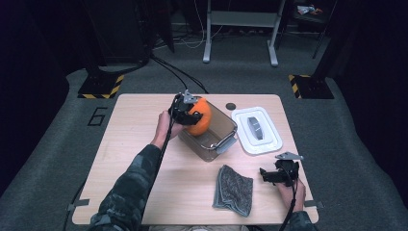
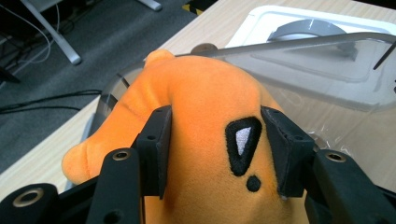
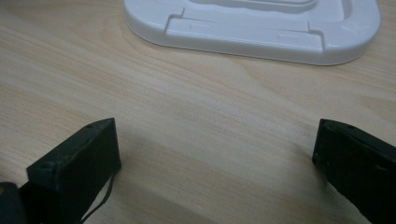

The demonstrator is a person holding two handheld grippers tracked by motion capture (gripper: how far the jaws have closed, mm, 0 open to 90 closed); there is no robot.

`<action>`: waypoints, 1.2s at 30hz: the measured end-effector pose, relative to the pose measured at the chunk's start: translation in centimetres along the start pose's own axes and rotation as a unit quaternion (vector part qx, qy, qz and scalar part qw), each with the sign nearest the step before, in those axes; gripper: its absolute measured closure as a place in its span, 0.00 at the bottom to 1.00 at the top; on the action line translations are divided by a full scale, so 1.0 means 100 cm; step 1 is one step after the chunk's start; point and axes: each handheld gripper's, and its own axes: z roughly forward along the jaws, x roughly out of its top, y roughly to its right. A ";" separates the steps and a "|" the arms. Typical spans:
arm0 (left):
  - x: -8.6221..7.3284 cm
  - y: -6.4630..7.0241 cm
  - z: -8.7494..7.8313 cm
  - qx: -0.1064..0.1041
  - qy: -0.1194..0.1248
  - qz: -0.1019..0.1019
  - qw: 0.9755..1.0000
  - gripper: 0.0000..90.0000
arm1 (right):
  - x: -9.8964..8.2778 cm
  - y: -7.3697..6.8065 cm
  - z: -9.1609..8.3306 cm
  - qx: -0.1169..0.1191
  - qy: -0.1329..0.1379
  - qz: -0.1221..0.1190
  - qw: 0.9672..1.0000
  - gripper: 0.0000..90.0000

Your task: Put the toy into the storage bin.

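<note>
Orange plush, soft and rounded, sat between the jaws of the left gripper point(image 1: 188, 111), whose pads pressed its sides while the toy point(image 1: 199, 117) hung at the near left rim of a clear plastic box point(image 1: 230, 126) in the middle of the table point(image 1: 130, 144). In the left gripper view the toy point(image 2: 205, 121) bulged past both pads, with a black stitched teardrop with a grey centre and a small black dot facing the camera; a stubby ear or limb stuck out at each end. Its long axis ran roughly away from the gripper, out over the box's open mouth, so the box lay straight ahead and just below. The left hand was by far the nearer to the box; lowering and letting go seemed the likely move.

The right gripper point(image 1: 275, 174) rested low over the table's near right corner, jaws wide apart with nothing between them, bare pale wood grain under them. A white moulded lid point(image 3: 261, 28), smooth with rounded corners, lay just beyond it, right of the box. A grey nubbly cloth point(image 1: 234, 189) lay folded near the front edge, left of the right gripper
</note>
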 end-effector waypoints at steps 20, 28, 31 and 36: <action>-0.005 -0.001 0.011 -0.024 -0.047 -0.024 0.998 0.46 | 0.000 0.000 0.000 0.000 0.000 0.000 1.000 0.00; -0.006 -0.003 0.013 -0.030 -0.062 -0.032 0.997 0.34 | 0.000 0.000 0.000 0.000 0.000 0.000 1.000 0.00; -0.007 -0.007 0.010 -0.026 -0.062 -0.037 0.997 0.29 | 0.000 0.000 0.000 0.000 0.000 0.000 1.000 0.00; -0.008 -0.011 -0.001 -0.019 -0.043 -0.054 0.997 0.24 | 0.000 0.000 0.000 0.000 0.000 0.000 1.000 0.00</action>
